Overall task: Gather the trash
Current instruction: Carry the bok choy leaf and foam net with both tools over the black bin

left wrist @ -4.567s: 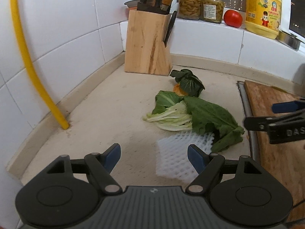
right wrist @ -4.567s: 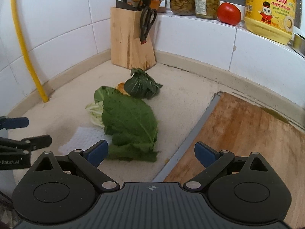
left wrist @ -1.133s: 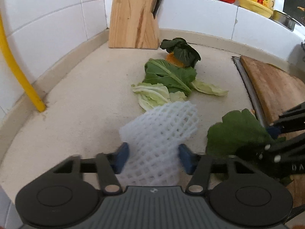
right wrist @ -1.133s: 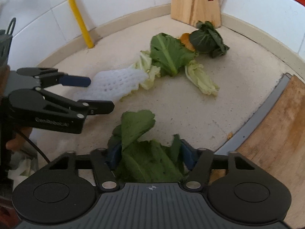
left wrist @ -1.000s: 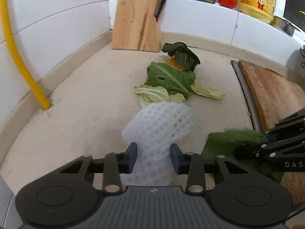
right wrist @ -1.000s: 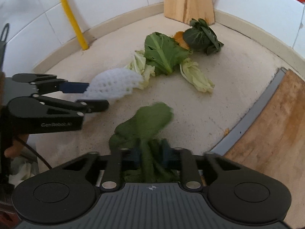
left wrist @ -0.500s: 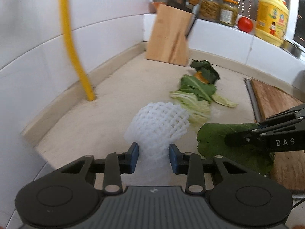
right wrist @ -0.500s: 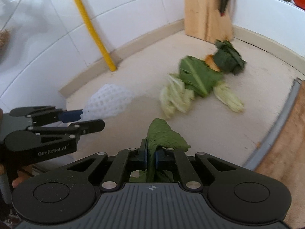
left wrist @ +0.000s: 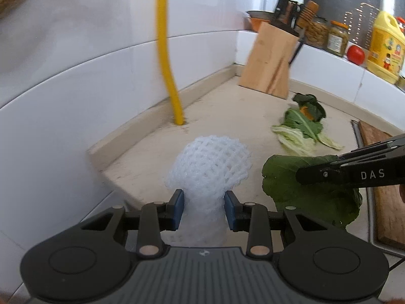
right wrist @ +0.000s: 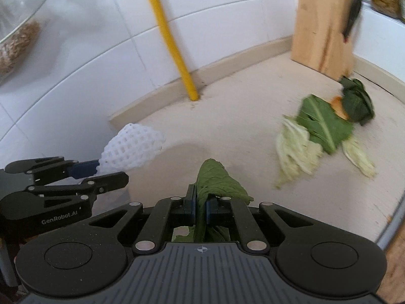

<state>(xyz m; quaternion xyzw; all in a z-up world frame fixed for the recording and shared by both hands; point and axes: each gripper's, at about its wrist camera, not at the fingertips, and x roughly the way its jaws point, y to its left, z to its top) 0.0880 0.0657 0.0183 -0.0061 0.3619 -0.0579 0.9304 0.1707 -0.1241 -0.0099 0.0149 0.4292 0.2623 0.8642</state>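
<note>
- Lining the corner: white tiled walls [left wrist: 76, 81].
- Running down to the beige desk [left wrist: 227, 116]: yellow pipe [left wrist: 165, 58].
- Standing by the ledge [left wrist: 329, 58]: wooden knife block [left wrist: 270, 58].

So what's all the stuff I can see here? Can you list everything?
White foam fruit net: one, white, held off the counter.
Big green leaf: one, dark green, held beside the net.
Leaf scraps pile: one, green, pale and orange, on the beige counter.
Wooden knife block: one, tan, back corner.
Yellow pipe: one, along white wall.
Glass jars: two, on ledge.
Red tomato: one, on ledge.
Yellow bottle: one, on ledge.
Wooden cutting board: one, brown, right.
Left hand-held gripper: clamps net.
Right hand-held gripper: clamps leaf.
</note>
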